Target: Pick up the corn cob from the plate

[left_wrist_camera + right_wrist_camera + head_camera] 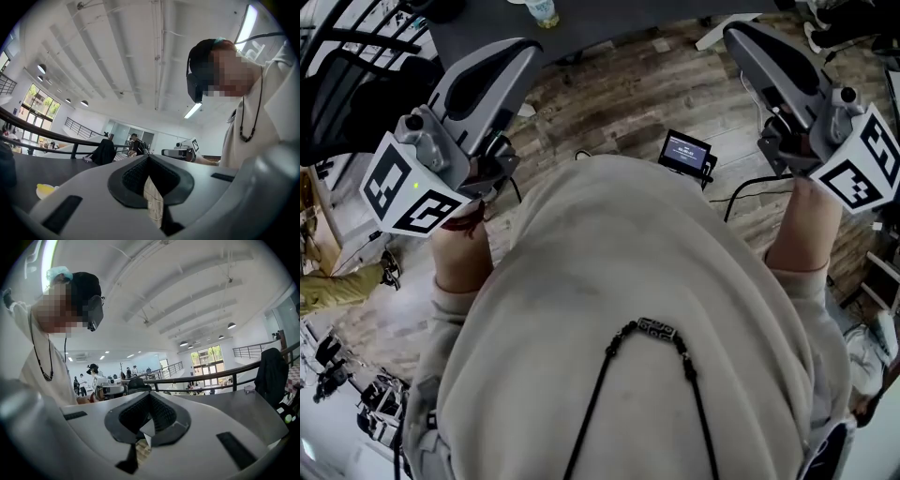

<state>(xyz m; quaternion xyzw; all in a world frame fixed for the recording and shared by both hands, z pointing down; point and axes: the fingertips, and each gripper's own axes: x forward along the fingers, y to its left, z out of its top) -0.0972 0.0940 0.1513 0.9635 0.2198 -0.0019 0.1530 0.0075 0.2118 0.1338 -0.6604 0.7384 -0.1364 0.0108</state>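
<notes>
Wood floor (619, 94) below; left tool (149, 158), right tool (150, 397) both closed (nothing gripped).

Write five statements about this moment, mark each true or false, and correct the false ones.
1. The left tongs are shut with nothing between them. True.
2. The right tongs grip a corn cob. False: they are shut and empty.
3. The floor is made of wood planks. True.
4. The person wears a black sweatshirt. False: the sweatshirt is pale beige.
5. A dark cord with a patterned bead hangs on the person's chest. True.
</notes>
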